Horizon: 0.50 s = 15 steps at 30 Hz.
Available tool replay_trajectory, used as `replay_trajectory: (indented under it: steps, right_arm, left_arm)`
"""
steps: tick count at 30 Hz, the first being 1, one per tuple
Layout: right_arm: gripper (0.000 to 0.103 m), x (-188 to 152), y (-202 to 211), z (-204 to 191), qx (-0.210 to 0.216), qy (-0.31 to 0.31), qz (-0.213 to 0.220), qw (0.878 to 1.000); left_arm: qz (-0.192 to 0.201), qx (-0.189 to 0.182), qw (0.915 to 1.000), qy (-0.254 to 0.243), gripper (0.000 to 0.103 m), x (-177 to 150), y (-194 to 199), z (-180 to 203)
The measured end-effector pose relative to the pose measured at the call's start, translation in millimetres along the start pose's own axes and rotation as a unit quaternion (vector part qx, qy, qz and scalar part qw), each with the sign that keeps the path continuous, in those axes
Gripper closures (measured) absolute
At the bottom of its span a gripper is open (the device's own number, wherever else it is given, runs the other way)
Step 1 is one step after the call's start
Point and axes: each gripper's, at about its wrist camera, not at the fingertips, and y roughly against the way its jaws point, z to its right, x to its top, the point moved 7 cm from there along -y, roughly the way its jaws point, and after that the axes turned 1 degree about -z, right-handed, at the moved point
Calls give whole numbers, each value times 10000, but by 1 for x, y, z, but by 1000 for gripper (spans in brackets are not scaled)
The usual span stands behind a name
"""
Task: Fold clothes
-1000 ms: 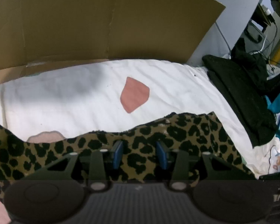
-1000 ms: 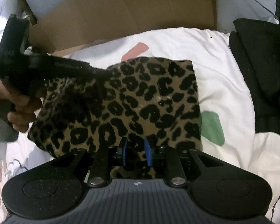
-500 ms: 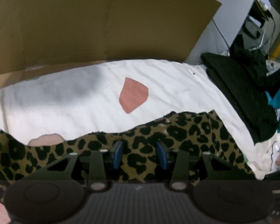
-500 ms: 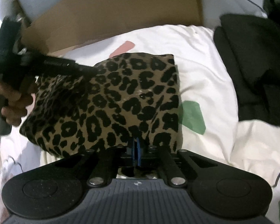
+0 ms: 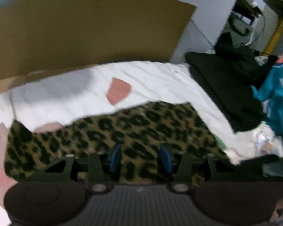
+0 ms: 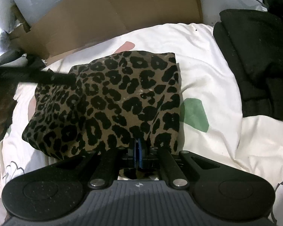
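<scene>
A soft, light leopard-print garment [image 6: 111, 101] lies folded mid-bed on the white bedsheet [image 6: 207, 71], right hand-held gripper [image 6: 138, 150] clamped on its near hem, left hand-held gripper [image 5: 140, 157] opening above it; best held by edges.

Right gripper [image 6: 137, 150] jaws newly closed

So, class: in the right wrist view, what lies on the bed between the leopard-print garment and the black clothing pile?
Between the leopard-print garment and the black clothing pile lies only white bedsheet, bearing one green printed patch; the right wrist view shows this.
</scene>
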Motion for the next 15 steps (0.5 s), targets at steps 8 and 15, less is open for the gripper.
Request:
replay_trajectory:
  steps: [8, 15]
  right_arm:
    - [97, -1, 0, 0, -9, 29, 12, 10000]
    - [97, -1, 1, -1, -36, 47, 5, 10000]
  left_arm:
    - [-213, -431, 9988, -42, 54, -28, 4, 38]
    - [-653, -378, 9971, -15, 54, -59, -11, 42]
